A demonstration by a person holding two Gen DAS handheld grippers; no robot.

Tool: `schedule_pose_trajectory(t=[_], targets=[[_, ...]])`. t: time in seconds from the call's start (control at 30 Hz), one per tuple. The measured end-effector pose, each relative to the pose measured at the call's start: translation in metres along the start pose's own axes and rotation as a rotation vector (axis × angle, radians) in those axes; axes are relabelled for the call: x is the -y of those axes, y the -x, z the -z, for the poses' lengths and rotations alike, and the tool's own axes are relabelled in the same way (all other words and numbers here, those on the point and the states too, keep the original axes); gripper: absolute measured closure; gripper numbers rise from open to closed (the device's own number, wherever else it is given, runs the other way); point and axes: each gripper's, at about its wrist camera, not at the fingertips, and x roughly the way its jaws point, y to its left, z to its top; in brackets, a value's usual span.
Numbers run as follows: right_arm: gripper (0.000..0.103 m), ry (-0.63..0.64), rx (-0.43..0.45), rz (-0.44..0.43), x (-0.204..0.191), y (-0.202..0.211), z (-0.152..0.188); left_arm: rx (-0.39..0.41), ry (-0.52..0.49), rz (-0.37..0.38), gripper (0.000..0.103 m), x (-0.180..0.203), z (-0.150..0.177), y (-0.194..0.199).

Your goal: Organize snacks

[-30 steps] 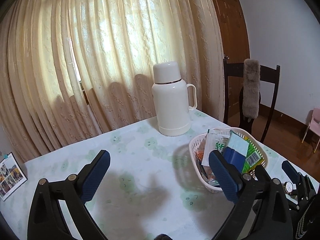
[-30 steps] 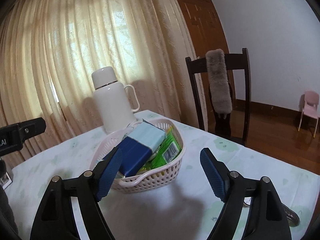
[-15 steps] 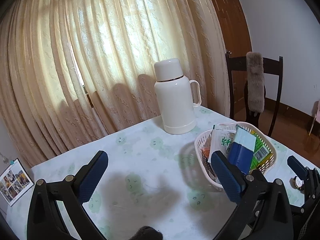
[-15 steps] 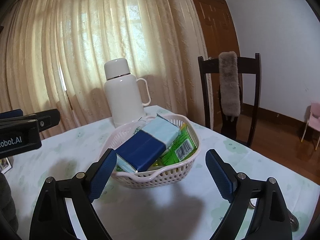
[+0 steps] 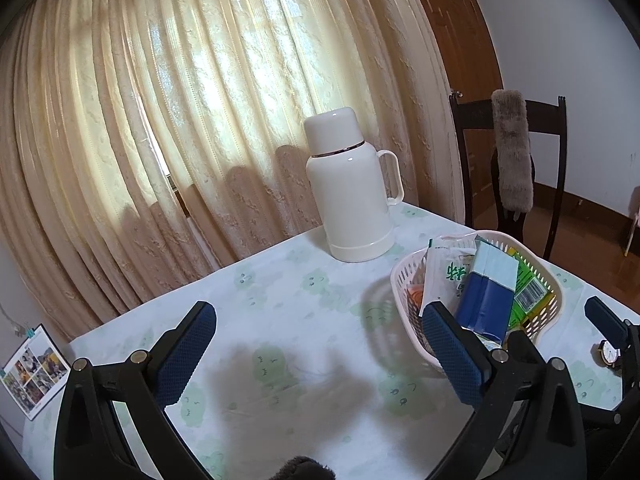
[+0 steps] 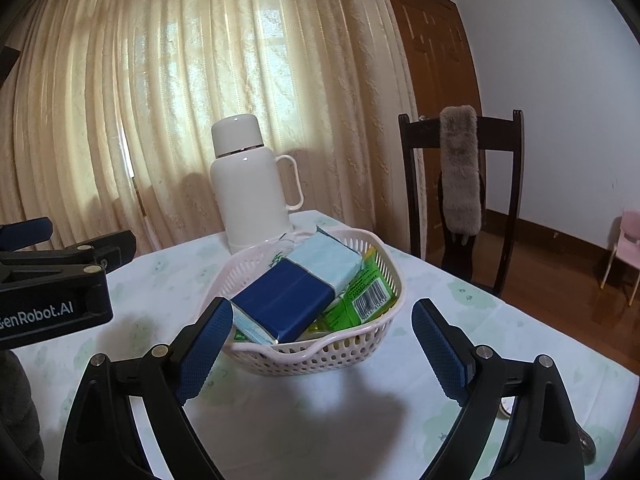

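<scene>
A white plastic basket [image 6: 320, 354] stands on the table, filled with snacks. On top lies a dark-blue and light-blue pack [image 6: 288, 304], beside it a green packet [image 6: 364, 296] with a barcode. In the left wrist view the same basket [image 5: 538, 258] sits at the right, with a white sachet [image 5: 444, 272] standing in it. My right gripper [image 6: 322, 306] is open just in front of the basket, nothing between its fingers. My left gripper [image 5: 316, 312] is open over bare tablecloth, left of the basket.
A white thermos jug [image 6: 248, 188] stands behind the basket near the curtain. A dark wooden chair [image 6: 408, 184] with a furry cover [image 6: 460, 168] is at the table's far right. A wristwatch [image 5: 608, 354] lies right of the basket, a photo card [image 5: 32, 372] at the far left.
The right gripper's jaws have spread a little wider. Both views have rolled slightly. Nothing on the table has moved.
</scene>
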Motion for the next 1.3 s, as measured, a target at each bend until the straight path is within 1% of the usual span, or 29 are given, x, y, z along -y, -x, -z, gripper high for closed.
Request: schedule_pose_trajectory(t=[0.97,1.3], targets=[[0.012,0.004,0.001,0.001,-0.0010,0.0002,0.0002,-0.019,-0.019,-0.013,0.000,0.0006,0.0071,-0.0074],[0.012,0.006,0.000,0.002,-0.0029,0.0002,-0.0002,-0.014,-0.052,-0.025,0.000,0.0060,0.0090,-0.0083]])
